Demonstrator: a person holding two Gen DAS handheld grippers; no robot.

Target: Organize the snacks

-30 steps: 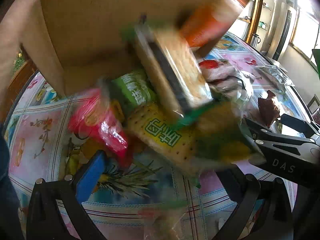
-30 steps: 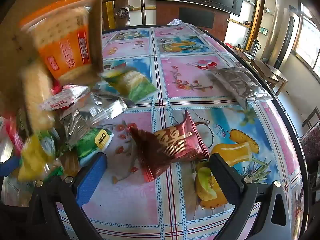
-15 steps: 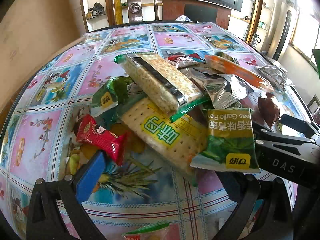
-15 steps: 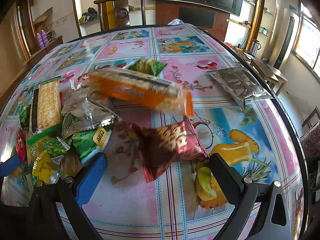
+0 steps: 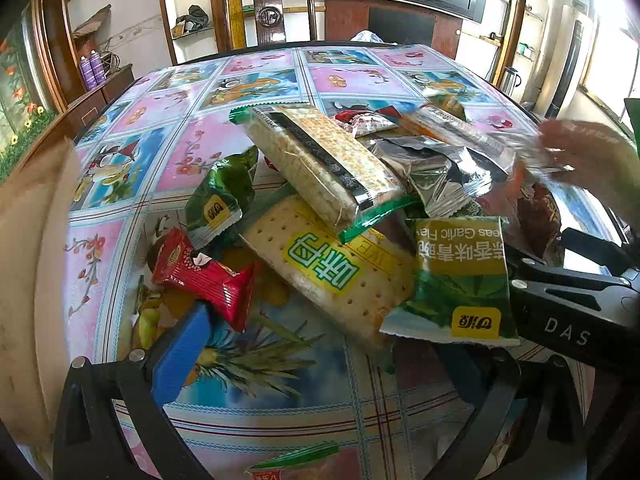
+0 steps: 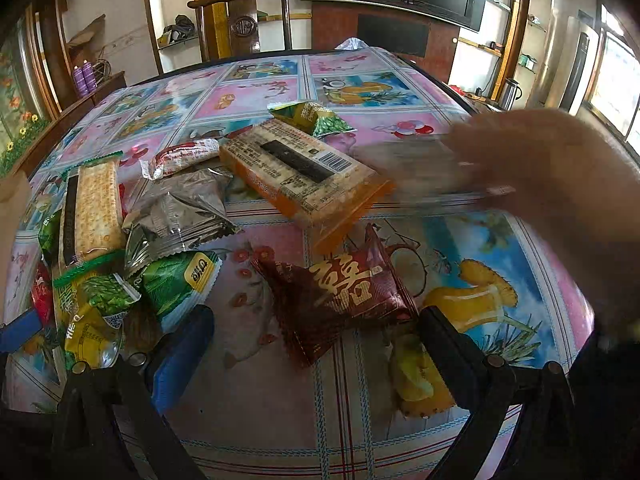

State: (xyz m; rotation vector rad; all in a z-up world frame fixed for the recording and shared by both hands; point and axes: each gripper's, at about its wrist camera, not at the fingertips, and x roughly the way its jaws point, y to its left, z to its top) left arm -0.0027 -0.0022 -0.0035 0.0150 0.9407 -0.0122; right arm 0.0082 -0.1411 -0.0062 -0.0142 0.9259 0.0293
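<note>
Three cracker packs [image 5: 320, 160], three green pea bags [image 5: 456, 280], two silver pouches [image 6: 176, 212], one maroon packet [image 6: 344, 292].
</note>
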